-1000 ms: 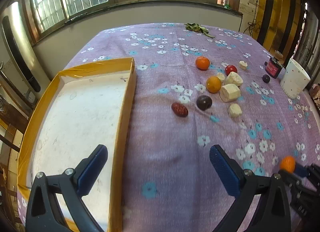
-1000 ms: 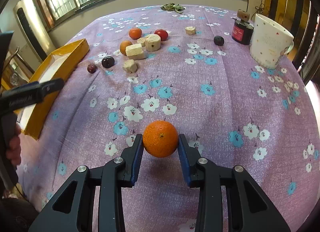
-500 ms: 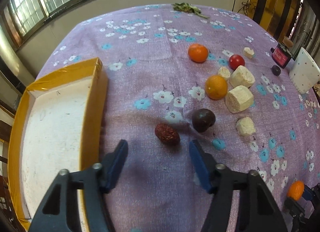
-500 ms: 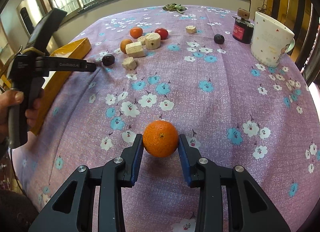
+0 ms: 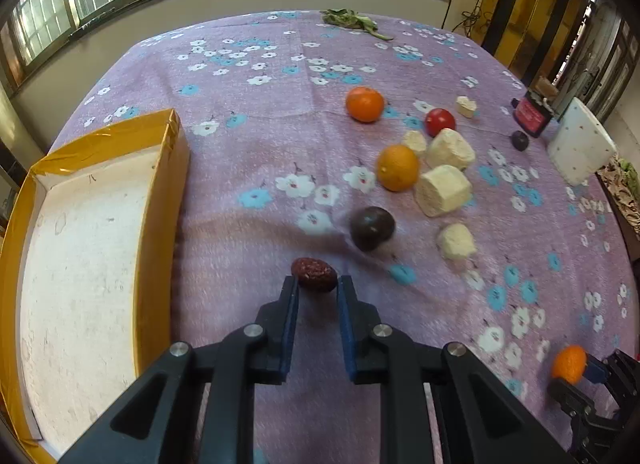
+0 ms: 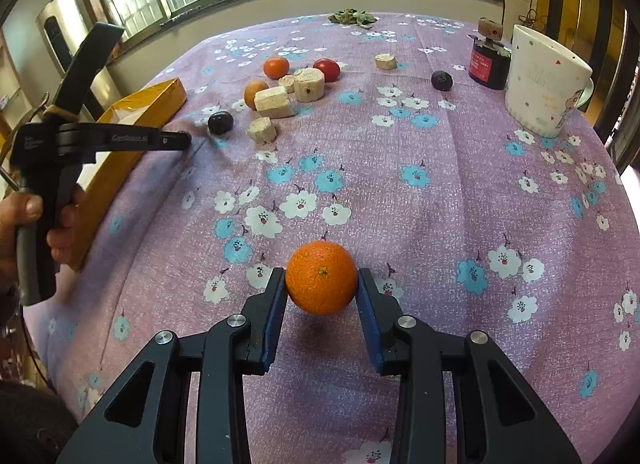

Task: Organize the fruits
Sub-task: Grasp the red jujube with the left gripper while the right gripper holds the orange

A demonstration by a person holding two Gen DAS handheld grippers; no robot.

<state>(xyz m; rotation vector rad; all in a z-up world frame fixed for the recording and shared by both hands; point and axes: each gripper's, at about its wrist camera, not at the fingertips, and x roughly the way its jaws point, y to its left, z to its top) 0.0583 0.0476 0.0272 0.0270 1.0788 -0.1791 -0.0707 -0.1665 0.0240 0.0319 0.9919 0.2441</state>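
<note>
Fingers first: left gripper was closed down tight on the red date, pads pressing both ends, date sitting on the cloth at the fingertips. Right gripper was clamped on an orange, jaws only partly apart to fit it, fruit lifted clear of the cloth with its shadow underneath.

Rest, big to small:
- Table under a purple floral tablecloth, filled both views.
- Yellow-rimmed tray with white floor, at the left of the left wrist view, just beside the left gripper. No fruit in it.
- White mug far right, dark jar just beside it.
- Pale cut chunks clustered mid-table, one small piece apart further back.
- Two loose oranges: one touching the chunk cluster, one behind it.
- Dark round fruit just beyond the date, blurred in the left view.
- Red tomato behind the chunks.
- Second small dark fruit near the jar.
- Green leaves at the far table edge.

Right wrist view also caught the person's hand on the left gripper's handle, tool tip down by the tray edge.
</note>
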